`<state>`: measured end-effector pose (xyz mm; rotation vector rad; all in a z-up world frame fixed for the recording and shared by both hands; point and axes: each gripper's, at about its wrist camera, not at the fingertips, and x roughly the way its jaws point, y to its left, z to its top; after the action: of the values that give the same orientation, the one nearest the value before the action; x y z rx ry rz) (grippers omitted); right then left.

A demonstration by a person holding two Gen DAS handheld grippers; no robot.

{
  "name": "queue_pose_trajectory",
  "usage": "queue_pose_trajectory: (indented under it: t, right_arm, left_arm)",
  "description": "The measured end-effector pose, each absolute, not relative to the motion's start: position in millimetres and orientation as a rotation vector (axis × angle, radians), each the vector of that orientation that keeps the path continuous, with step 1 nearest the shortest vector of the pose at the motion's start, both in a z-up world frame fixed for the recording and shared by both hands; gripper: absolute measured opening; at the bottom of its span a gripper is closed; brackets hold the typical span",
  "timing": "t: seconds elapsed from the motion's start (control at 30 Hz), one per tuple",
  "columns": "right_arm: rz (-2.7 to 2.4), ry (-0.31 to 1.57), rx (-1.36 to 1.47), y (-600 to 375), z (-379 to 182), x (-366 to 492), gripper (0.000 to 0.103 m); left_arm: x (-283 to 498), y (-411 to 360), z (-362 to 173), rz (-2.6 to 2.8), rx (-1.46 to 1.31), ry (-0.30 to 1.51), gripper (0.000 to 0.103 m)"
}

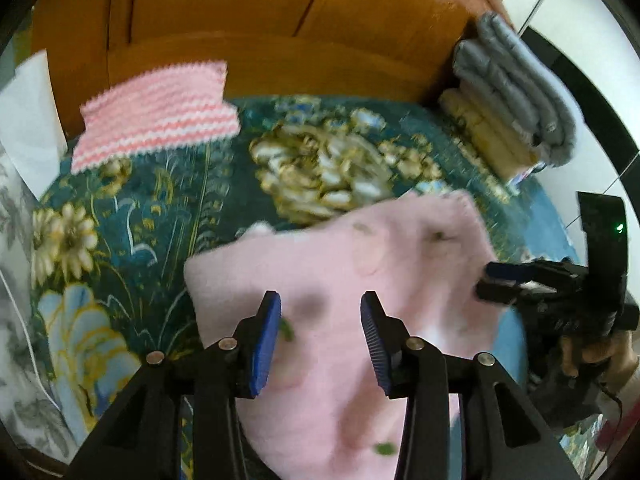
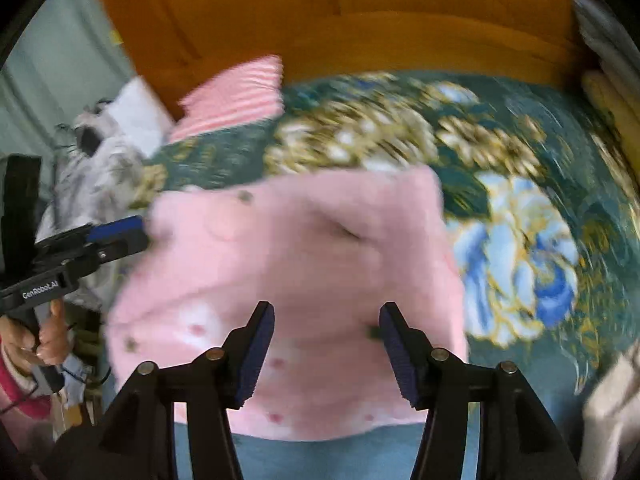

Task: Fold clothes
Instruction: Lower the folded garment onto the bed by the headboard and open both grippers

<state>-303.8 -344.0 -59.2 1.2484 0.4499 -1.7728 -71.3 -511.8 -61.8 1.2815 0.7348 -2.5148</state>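
A fluffy pink garment (image 1: 360,264) (image 2: 300,248) with small dots lies folded on a dark green floral bedspread (image 1: 160,200) (image 2: 520,160). My left gripper (image 1: 320,300) hovers over its near part, blue pads apart, with nothing pinched between them. My right gripper (image 2: 328,310) is likewise open above the garment, the pink cloth showing in the gap. In the left wrist view the right gripper (image 1: 496,280) reaches the garment's right edge. In the right wrist view the left gripper (image 2: 120,232) is at the garment's left edge. Both views are blurred.
A folded pink-and-white striped cloth (image 1: 160,120) (image 2: 236,96) leans by the wooden headboard (image 1: 280,20). Folded grey (image 1: 516,96) and yellow (image 1: 480,136) items are stacked at the far right. A white pillow (image 1: 28,112) and grey floral fabric (image 2: 100,168) lie at the left.
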Motion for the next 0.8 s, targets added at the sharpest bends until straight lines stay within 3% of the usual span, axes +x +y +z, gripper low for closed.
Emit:
queue_pose_trajectory:
  t: [0.2, 0.37, 0.63, 0.8]
  right_arm:
    - [-1.81, 0.302, 1.339, -337.6, -87.7, -328.1, 0.059]
    - [-1.838, 0.374, 1.332, -344.1, -96.8, -319.9, 0.059]
    - [-1.89, 0.333, 1.227, -315.0, -53.7, -279.8, 0.06]
    - [-1.925, 0.318, 1.249, -281.3, -69.8, -248.0, 0.064]
  left_arm:
    - [-71.5, -529.0, -105.0, -2.396, 1.341, 0.94, 0.042]
    - [-69.7, -521.8, -100.5, -2.383, 1.341, 0.914, 0.042]
    - [-14.1, -488.2, -58.8, -2.414, 1.165, 0.851, 0.042]
    - [22.9, -444.9, -59.2, -2.371, 1.127, 0.808, 0.042]
